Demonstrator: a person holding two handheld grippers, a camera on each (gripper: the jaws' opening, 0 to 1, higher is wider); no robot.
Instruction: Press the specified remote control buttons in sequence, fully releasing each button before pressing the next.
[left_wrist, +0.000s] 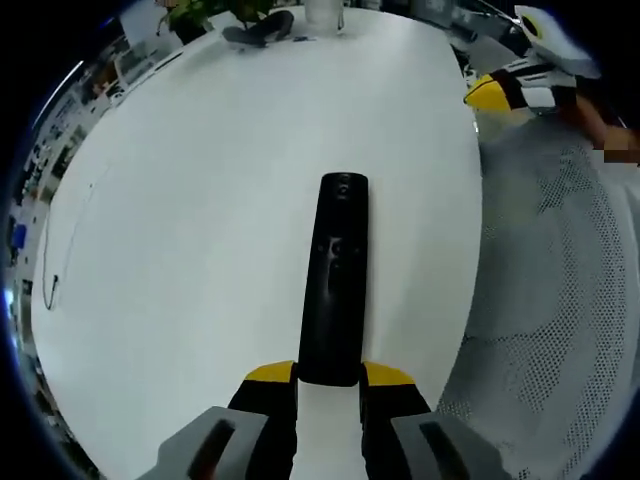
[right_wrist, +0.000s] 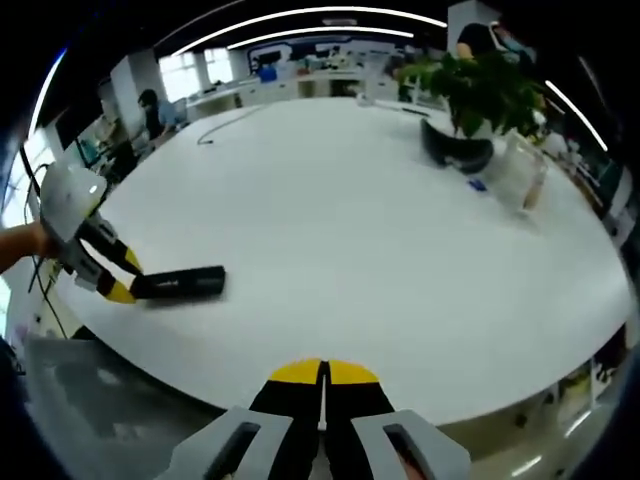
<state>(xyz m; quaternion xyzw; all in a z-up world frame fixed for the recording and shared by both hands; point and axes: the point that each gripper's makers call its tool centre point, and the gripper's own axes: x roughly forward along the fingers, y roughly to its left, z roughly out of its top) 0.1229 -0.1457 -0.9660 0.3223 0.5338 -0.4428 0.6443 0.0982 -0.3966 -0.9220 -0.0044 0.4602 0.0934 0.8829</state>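
Seemingly, left gripper (left_wrist: 329, 378) jaws clamp the remote's (left_wrist: 335, 280) near end.

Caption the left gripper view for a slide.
Left claw grips the near end of a black remote lying on a white table.

L view: close, low over desk (left_wrist: 200, 250), facing along remote (left_wrist: 335, 280). R view: farther back at desk edge, facing across. Shared: desk, remote.

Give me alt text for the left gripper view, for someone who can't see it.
The left gripper grips the near end of a black remote control lying on a white table. The right gripper, yellow-tipped, shows at upper right, beyond the table edge.
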